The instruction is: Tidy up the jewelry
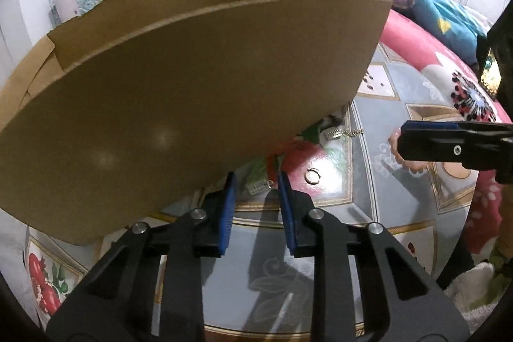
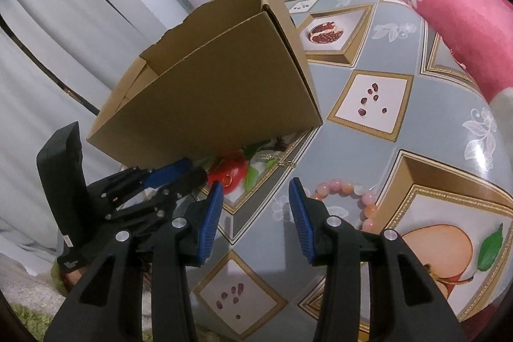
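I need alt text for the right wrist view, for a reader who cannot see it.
The right tool hangs open over a fruit-patterned tablecloth, beside a pink bead bracelet. An open cardboard box stands behind it. At the left, the left tool reaches toward a small gold ring.

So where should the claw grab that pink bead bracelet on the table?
Probably from above, on the near arc of the pink bead bracelet, one pad inside the loop and one outside. It lies flat on the table, so only its thin bead strand can be pinched. The right claw stands open just beside that arc, nearly over it.
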Demonstrator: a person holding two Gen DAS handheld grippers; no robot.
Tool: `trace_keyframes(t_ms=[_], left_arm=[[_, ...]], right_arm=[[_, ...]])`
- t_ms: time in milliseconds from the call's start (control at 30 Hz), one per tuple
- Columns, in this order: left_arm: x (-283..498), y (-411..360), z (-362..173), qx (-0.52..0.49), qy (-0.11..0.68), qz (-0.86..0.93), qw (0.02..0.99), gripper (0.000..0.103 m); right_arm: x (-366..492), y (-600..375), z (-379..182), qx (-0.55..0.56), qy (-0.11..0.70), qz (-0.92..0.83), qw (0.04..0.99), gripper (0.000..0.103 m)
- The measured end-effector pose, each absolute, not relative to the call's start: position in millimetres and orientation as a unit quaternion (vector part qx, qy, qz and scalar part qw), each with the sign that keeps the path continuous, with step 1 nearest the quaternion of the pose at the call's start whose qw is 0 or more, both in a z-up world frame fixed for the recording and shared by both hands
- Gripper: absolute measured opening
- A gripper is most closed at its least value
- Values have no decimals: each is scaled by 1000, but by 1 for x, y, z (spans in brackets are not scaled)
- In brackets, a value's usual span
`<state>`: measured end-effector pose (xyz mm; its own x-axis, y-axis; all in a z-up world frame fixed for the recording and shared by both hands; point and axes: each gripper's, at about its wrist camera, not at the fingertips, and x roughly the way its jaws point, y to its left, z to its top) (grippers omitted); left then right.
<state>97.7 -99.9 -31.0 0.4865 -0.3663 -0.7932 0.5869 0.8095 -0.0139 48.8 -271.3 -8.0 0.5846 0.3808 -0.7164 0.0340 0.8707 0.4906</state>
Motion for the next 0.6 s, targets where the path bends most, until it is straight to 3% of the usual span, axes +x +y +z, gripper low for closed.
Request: trace_keyframes(t_ms=[233, 367, 600], left_arm=[[97, -106, -36, 134, 417, -255, 862, 24], [95, -113, -38, 139, 410, -256, 864, 14], [93, -112, -38, 133, 405, -263, 866, 14]], right_arm=[[51, -273, -11, 238, 444, 97, 859, 42], [49, -273, -11, 238, 443, 96, 859, 42], [47, -273, -9, 232, 442, 90, 862, 42]])
